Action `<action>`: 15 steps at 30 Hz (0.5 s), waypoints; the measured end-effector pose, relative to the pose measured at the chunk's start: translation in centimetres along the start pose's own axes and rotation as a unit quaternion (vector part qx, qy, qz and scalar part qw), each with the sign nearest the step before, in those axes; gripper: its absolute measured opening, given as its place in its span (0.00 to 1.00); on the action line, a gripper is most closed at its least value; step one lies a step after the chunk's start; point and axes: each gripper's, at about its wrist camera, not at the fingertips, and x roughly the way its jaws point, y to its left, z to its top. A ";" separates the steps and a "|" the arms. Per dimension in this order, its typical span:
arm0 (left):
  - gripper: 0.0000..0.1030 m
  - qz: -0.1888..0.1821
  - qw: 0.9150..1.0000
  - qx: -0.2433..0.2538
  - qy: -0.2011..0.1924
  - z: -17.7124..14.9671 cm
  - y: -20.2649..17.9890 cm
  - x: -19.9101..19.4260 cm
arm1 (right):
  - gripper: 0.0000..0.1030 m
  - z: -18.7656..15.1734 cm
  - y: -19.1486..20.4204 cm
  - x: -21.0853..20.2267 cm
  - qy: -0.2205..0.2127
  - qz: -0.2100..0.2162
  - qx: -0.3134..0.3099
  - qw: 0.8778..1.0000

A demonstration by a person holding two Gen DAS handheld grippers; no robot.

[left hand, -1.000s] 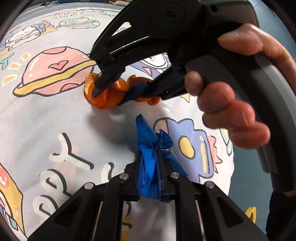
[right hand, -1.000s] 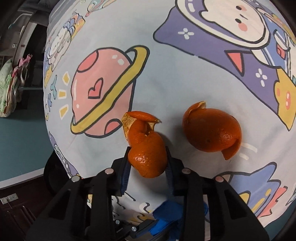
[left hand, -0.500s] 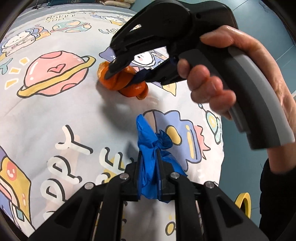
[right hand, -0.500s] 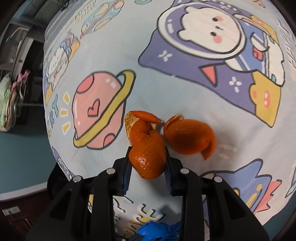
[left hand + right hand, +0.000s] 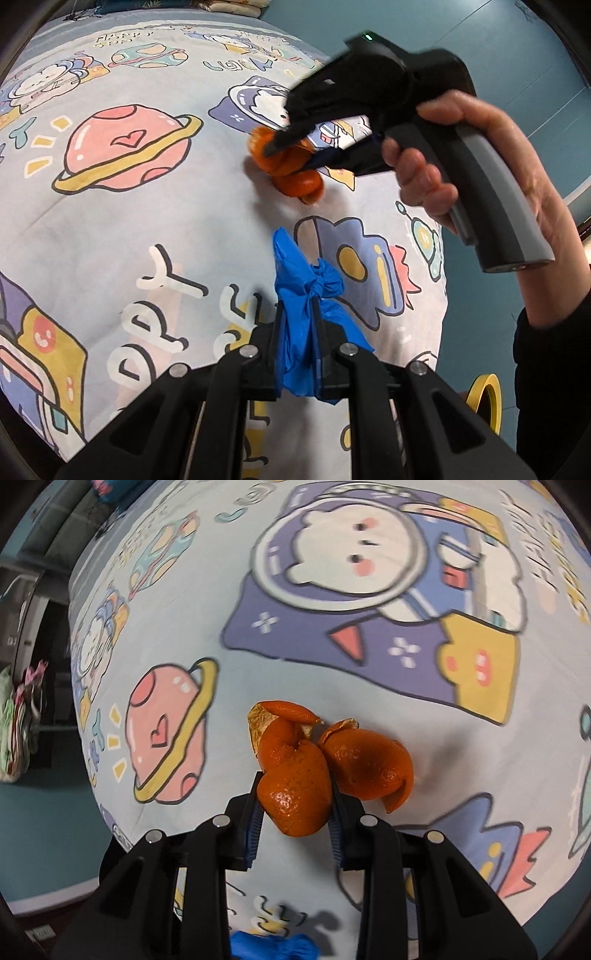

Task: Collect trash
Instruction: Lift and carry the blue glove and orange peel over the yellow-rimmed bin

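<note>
Since a second ago the right gripper [image 5: 295, 797] has carried its orange peel [image 5: 293, 794] sideways until it touches the second peel [image 5: 369, 764] lying on the cartoon bedsheet [image 5: 369, 686]. Nearest, the left gripper [image 5: 297, 332] stays clamped on a knotted blue bag [image 5: 299, 295]. Beyond it, the right jaws are closed on the peel, with a pink planet print [image 5: 122, 147] farther left.
</note>
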 end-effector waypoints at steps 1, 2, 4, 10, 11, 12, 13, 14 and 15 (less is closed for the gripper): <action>0.10 0.000 1.000 0.000 -0.001 0.0 -0.1 -0.1 | 0.28 -0.1 -0.5 -0.2 -0.002 -0.004 0.003 1.000; 0.10 -0.001 1.000 0.001 -0.002 0.0 -0.1 -0.2 | 0.28 -0.2 -1.0 -0.5 -0.004 -0.007 0.006 1.000; 0.10 -0.001 1.000 0.003 -0.005 0.0 -0.4 -0.4 | 0.28 -0.8 -2.5 -1.1 -0.007 -0.015 0.018 1.000; 0.10 -0.002 1.000 0.022 -0.012 -0.3 -1.7 -1.2 | 0.28 -3.1 -8.0 -3.2 -0.021 -0.028 0.058 0.998; 0.10 -0.001 1.000 0.025 -0.014 -0.4 -2.0 -1.3 | 0.28 -3.5 -8.7 -3.6 -0.025 -0.029 0.065 0.997; 0.10 -0.001 0.999 0.028 -0.015 -0.5 -2.2 -1.5 | 0.28 -4.1 -9.8 -4.2 -0.030 -0.032 0.073 0.996; 0.10 0.000 0.999 0.030 -0.016 -0.5 -2.5 -1.6 | 0.28 -4.5 -10.4 -4.5 -0.033 -0.033 0.078 0.996; 0.10 0.001 0.999 0.033 -0.019 -0.6 -2.8 -1.8 | 0.28 -4.9 -11.1 -4.9 -0.036 -0.032 0.085 0.995; 0.10 0.003 0.999 0.036 -0.021 -0.6 -3.0 -2.0 | 0.28 -5.4 -11.9 -5.3 -0.039 -0.030 0.091 0.995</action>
